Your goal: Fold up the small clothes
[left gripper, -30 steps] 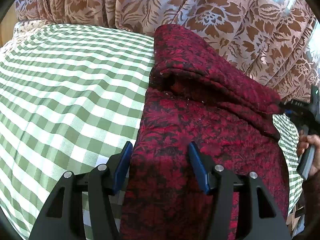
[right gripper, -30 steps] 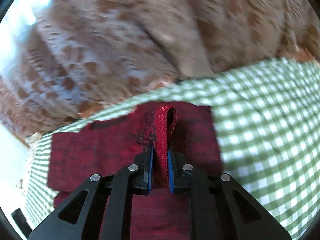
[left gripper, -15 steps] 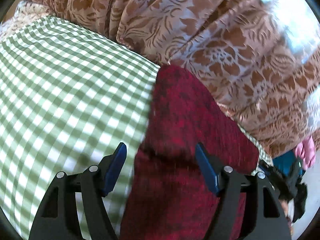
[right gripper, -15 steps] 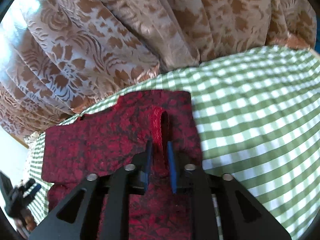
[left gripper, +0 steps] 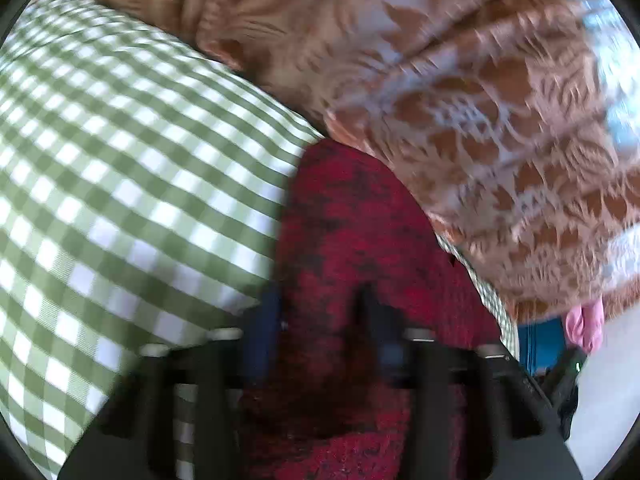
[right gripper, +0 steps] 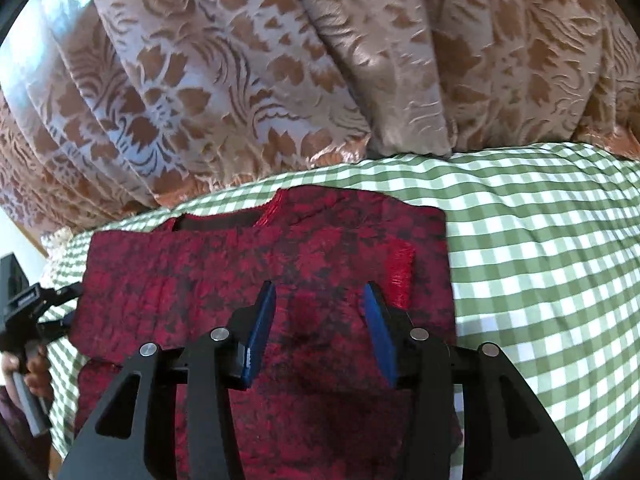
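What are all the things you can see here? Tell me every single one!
red cloth: one, dark red with black pattern, lying folded on the checked cover, near its far edge.
checked cover: one, green and white, spread under the cloth.
curtain: one, brown and pale leaf pattern, hanging behind the cover.
pink thing: one, at the right edge of the left view; too blurred to name.
blue thing: one, beside the pink one; also unclear.
right gripper: black with blue fingers, opening over the cloth, not pinching it.
left gripper: black, blurred, closing, cloth between its fingers.
hand: one, holding the left gripper's handle.
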A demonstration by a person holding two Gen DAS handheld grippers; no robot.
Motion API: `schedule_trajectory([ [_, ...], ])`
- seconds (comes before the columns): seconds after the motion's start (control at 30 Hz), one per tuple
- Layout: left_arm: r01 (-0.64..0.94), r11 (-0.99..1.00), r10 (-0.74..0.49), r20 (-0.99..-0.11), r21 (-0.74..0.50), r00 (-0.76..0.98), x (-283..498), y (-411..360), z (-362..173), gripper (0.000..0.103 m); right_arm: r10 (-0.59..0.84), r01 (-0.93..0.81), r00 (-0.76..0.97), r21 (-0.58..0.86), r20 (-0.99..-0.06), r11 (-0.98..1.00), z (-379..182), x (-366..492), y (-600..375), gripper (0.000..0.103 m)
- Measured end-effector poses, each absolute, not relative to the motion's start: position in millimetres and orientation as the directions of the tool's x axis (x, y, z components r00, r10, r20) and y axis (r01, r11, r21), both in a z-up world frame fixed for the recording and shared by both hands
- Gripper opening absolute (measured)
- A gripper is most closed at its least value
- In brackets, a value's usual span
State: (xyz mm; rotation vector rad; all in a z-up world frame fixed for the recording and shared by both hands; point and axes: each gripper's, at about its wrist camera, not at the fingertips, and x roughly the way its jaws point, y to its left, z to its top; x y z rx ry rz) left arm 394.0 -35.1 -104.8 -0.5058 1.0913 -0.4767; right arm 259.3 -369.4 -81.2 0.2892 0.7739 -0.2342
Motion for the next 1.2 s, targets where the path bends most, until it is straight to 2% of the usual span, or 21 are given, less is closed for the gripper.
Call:
schedule_trajectory([
  [0.03,0.13,0.814,-0.565,-0.719,-0.566,0.404,390,-39,-102,0.025,-0.115,0.317,0.675,0.146,-0.729,0.937,-86,262,-369,0.044],
  [0.17,0.162,0.911,-0.409,-0.779,-0.379,0.475,372,-51,-95,0.024,-0.127,0.31,0.596,0.082,-0.793,0.947,-109,262,-367,0.044],
  [0.2,0.162,0.928,-0.372,-0.794,-0.336,0.481,372,-54,-99,0.028,-0.135,0.298,0.593,0.061,-0.794,0.953,-115,259,-364,0.044],
  [0.27,0.162,0.965,-0.261,-0.823,-0.206,0.504,377,-68,-110,0.041,-0.158,0.286,0.609,0.029,-0.778,0.958,-120,254,-358,0.044],
  [0.3,0.152,0.973,-0.23,-0.827,-0.176,0.513,379,-70,-114,0.052,-0.164,0.288,0.612,0.025,-0.774,0.957,-122,254,-357,0.044],
  [0.4,0.096,0.972,-0.233,-0.828,-0.214,0.511,386,-62,-117,0.06,-0.188,0.296,0.624,0.006,-0.758,0.955,-126,256,-357,0.044],
  [0.47,0.066,0.978,-0.202,-0.811,-0.199,0.549,381,-60,-105,0.06,-0.208,0.302,0.637,-0.009,-0.743,0.953,-129,256,-354,0.045],
  [0.53,0.077,0.984,-0.173,-0.768,-0.16,0.616,370,-62,-85,0.05,-0.218,0.305,0.645,-0.015,-0.732,0.952,-130,255,-354,0.045],
  [0.7,0.152,0.968,-0.251,-0.687,-0.202,0.682,368,-72,-53,0.044,-0.211,0.304,0.661,0.0,-0.72,0.953,-129,253,-355,0.045],
  [0.8,0.202,0.965,-0.261,-0.7,-0.168,0.664,381,-93,-56,0.037,-0.215,0.306,0.668,0.0,-0.712,0.952,-129,252,-355,0.045],
  [0.93,0.192,0.976,-0.196,-0.772,-0.098,0.605,398,-111,-88,0.039,-0.206,0.303,0.677,0.012,-0.707,0.953,-130,250,-356,0.045],
  [1.0,0.191,0.978,-0.18,-0.777,-0.079,0.603,400,-111,-102,0.039,-0.201,0.301,0.681,0.019,-0.704,0.954,-130,249,-357,0.045],
  [1.2,0.178,0.977,-0.2,-0.769,-0.113,0.607,387,-99,-80,0.04,-0.195,0.3,0.684,0.028,-0.703,0.953,-129,248,-358,0.045],
])
